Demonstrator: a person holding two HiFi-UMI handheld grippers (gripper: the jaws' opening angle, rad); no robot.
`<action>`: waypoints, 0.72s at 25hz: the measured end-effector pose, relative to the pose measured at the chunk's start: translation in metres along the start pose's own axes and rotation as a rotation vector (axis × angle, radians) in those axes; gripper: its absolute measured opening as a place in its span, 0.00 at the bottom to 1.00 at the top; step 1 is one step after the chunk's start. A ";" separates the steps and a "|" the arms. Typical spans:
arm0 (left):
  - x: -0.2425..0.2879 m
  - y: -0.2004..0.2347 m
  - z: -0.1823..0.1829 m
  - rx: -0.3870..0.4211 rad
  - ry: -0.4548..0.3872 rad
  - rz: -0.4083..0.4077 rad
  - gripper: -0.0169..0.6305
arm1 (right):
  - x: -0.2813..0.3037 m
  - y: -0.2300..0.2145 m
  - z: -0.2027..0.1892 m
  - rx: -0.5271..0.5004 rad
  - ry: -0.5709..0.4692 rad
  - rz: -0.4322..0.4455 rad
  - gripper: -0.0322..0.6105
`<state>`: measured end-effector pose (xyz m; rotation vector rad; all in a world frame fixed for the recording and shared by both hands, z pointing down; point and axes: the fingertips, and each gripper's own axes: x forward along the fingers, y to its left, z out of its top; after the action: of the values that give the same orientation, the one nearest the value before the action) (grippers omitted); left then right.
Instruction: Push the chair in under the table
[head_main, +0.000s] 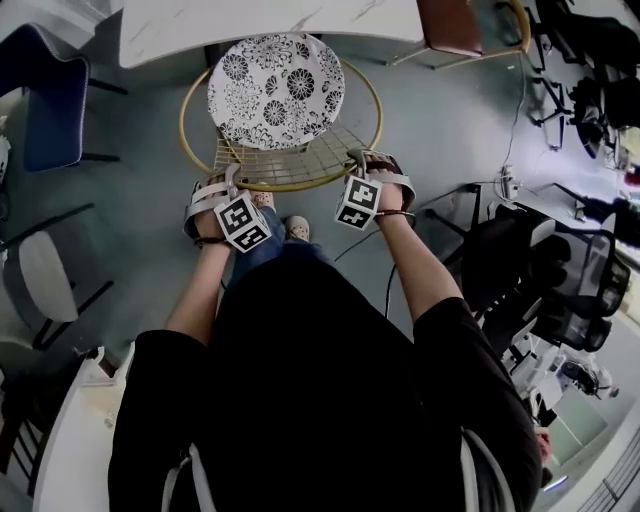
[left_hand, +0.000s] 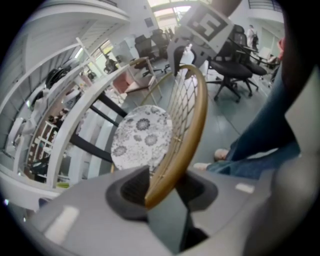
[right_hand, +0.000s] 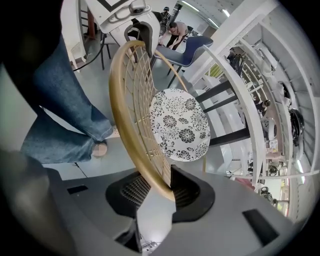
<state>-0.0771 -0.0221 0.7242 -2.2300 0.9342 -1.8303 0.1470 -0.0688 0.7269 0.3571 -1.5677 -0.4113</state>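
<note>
Left gripper and right gripper each pinch the smooth gold tube rim of the chair, with its curved wire-mesh back between them. Just ahead lies the round floral cushion, and right beyond it the white marbled table

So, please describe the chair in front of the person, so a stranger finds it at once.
Find the white marbled table at the head view's top; the chair stands before its edge. Unlike the blue chair at the left and the black office chairs at the right, it has a round gold wire frame and a flowered black-and-white seat.
</note>
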 end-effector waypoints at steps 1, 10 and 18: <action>-0.001 -0.002 0.001 0.004 -0.012 -0.009 0.27 | 0.000 0.001 -0.001 -0.002 0.012 -0.004 0.19; -0.024 -0.005 0.007 -0.088 -0.110 -0.124 0.30 | -0.032 0.003 0.001 -0.001 -0.020 -0.011 0.24; -0.081 0.024 0.017 -0.261 -0.271 -0.107 0.25 | -0.107 -0.029 0.048 0.281 -0.264 -0.036 0.22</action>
<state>-0.0778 -0.0042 0.6397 -2.6461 1.0704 -1.4610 0.1022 -0.0422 0.6184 0.5653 -1.8861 -0.2732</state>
